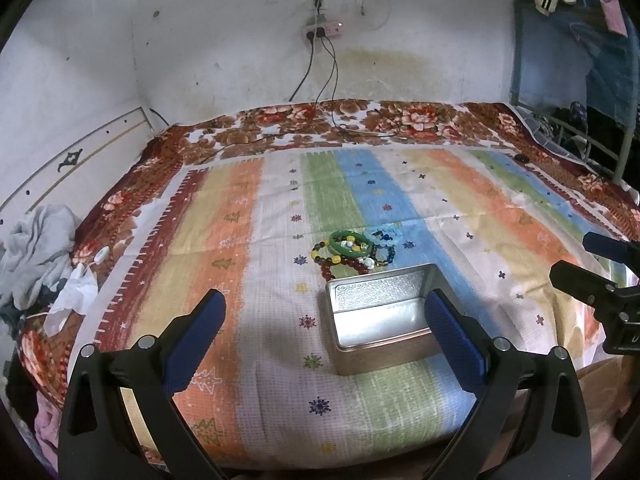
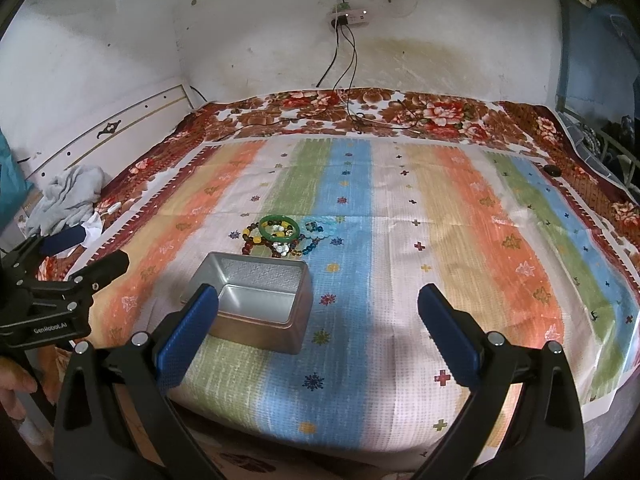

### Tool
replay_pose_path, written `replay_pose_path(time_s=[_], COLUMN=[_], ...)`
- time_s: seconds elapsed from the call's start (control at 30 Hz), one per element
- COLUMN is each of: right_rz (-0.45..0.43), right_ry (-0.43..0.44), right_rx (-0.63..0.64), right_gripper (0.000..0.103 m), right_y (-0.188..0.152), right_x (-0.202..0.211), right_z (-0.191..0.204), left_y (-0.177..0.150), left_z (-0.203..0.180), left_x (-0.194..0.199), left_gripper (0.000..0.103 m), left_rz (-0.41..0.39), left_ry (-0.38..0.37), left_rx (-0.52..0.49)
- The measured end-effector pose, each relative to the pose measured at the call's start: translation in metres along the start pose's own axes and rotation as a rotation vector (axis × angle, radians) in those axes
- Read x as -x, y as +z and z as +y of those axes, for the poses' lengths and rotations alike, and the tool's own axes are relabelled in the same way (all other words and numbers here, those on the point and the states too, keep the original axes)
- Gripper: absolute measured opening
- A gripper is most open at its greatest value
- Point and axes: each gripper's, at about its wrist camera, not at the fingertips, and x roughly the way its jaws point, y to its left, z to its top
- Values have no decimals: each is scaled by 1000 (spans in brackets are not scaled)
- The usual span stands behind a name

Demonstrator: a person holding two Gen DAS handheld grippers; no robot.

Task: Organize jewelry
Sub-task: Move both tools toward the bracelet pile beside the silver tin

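A pile of jewelry lies on the striped cloth: a green bangle (image 1: pixel 351 243) on top of bead bracelets (image 1: pixel 352 266), with a pale blue bead bracelet (image 1: pixel 385 237) beside it. The pile also shows in the right wrist view (image 2: pixel 280 234). An open, empty silver tin box (image 1: pixel 380 314) (image 2: pixel 256 304) stands just in front of the pile. My left gripper (image 1: pixel 324 310) is open and empty, near side of the box. My right gripper (image 2: pixel 318 304) is open and empty, to the right of the box.
The striped cloth (image 2: pixel 440 240) covers a bed with a floral blanket (image 1: pixel 360 120). Cables (image 1: pixel 360 128) run from a wall socket (image 1: pixel 322 28) onto the bed's far side. Grey clothes (image 1: pixel 36 248) lie at the left edge. A small dark object (image 2: pixel 552 170) sits far right.
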Motion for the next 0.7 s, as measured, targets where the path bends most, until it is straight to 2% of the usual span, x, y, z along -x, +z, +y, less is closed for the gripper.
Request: replay_pose_path(time_s=[0.37, 0.53, 0.7], right_rz=[18, 33, 48], right_ry=[-23, -22, -35], right_rx=[21, 26, 49], right_gripper=[98, 98, 98], right_y=[1, 10, 23], right_x=[-7, -18, -32], right_z=[3, 2, -2], left_y=[0, 9, 23], left_z=[-2, 6, 10], left_x=[-7, -21, -39], left_gripper=[97, 97, 97], left_rz=[14, 45, 63], left_ry=[9, 9, 31], left_rx=[-20, 2, -22])
